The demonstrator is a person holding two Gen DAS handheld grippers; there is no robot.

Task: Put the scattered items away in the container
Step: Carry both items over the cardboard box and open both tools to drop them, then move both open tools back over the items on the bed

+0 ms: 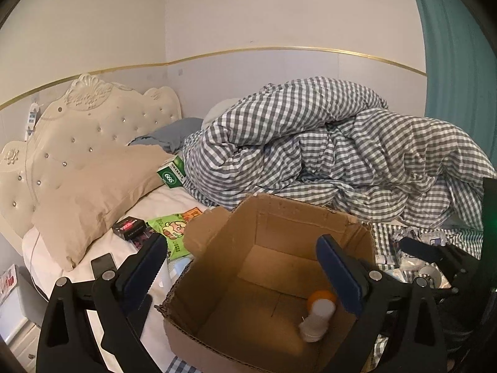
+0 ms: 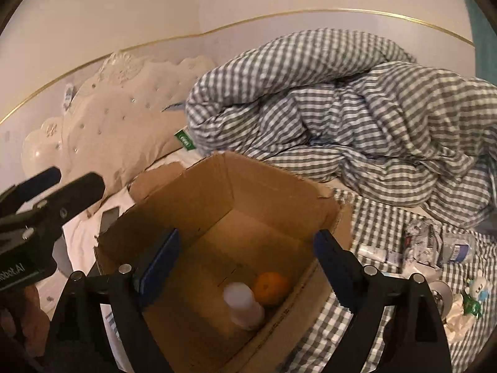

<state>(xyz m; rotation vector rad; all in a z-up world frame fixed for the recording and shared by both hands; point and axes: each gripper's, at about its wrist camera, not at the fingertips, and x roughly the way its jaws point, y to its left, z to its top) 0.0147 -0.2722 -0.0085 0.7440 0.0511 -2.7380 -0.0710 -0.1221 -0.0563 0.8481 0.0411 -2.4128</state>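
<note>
An open cardboard box sits on the bed; it also shows in the right wrist view. Inside lie a white bottle and an orange. My left gripper is open and empty above the box's left side. My right gripper is open and empty above the box. Scattered items lie left of the box: a green snack packet, a black and pink box, a green box. Wrappers and a small bottle lie on its right.
A crumpled checked duvet is piled behind the box. A beige pillow leans on the tufted headboard. A dark phone lies near the bed edge. A small toy and tissues lie at far right.
</note>
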